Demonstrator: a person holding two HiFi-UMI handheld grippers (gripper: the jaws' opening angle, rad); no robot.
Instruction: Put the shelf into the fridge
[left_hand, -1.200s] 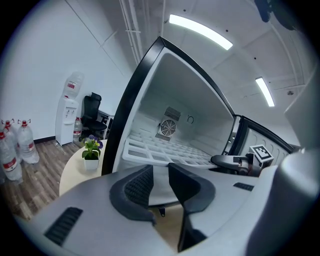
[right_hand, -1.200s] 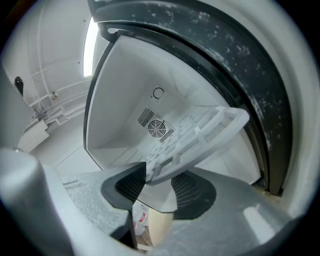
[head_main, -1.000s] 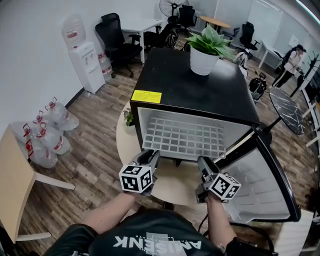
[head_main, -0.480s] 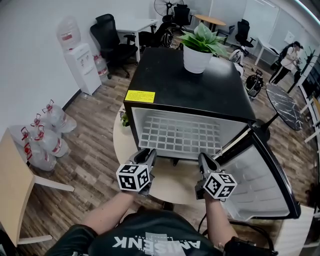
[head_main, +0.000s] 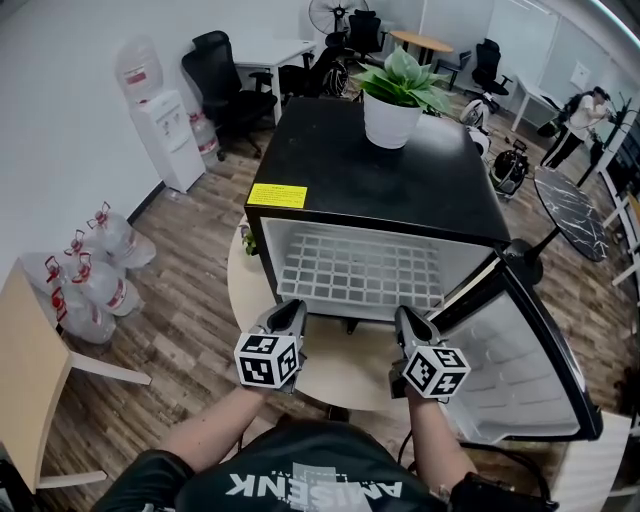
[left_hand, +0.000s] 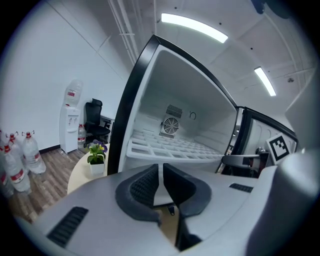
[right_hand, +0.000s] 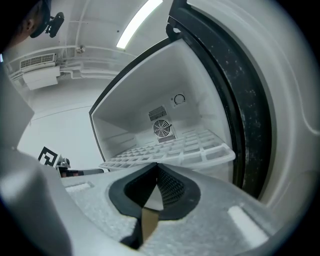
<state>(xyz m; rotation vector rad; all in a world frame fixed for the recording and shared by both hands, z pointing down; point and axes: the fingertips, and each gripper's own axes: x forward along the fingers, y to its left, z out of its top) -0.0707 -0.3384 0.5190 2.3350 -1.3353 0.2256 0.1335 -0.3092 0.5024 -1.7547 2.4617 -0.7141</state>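
White plastic grid shelf (head_main: 360, 270) lies level inside the black fridge (head_main: 380, 170). It spans the compartment left to right, near edge at the mouth of the opening, far edge toward the back wall w/ its small round fan (left_hand: 171, 127). Fridge sits on a pale round table (head_main: 340, 365); its door (head_main: 540, 370) hangs wide open on the right. Potted plant (head_main: 400, 95) in a white pot stands on the fridge top, far side. A smaller plant (left_hand: 96, 160) sits on the table just left of the fridge.

L gripper (head_main: 292, 312) is by the shelf's near left corner, R gripper (head_main: 405, 320) by the near edge right of centre. Both point into the opening.

L jaws have just been closing: now nearly together, only a thin slit between the pads, nothing seen in it. Shelf edge runs just beyond the tips; can't tell if they touch it. R jaws are clenched, tips meeting, nothing between them; shelf edge lies just past them too.

Far left by the wall: water dispenser (head_main: 165, 115) and a cluster of water bottles (head_main: 95, 270) on the wood floor. Office chairs (head_main: 225, 75) stand further back
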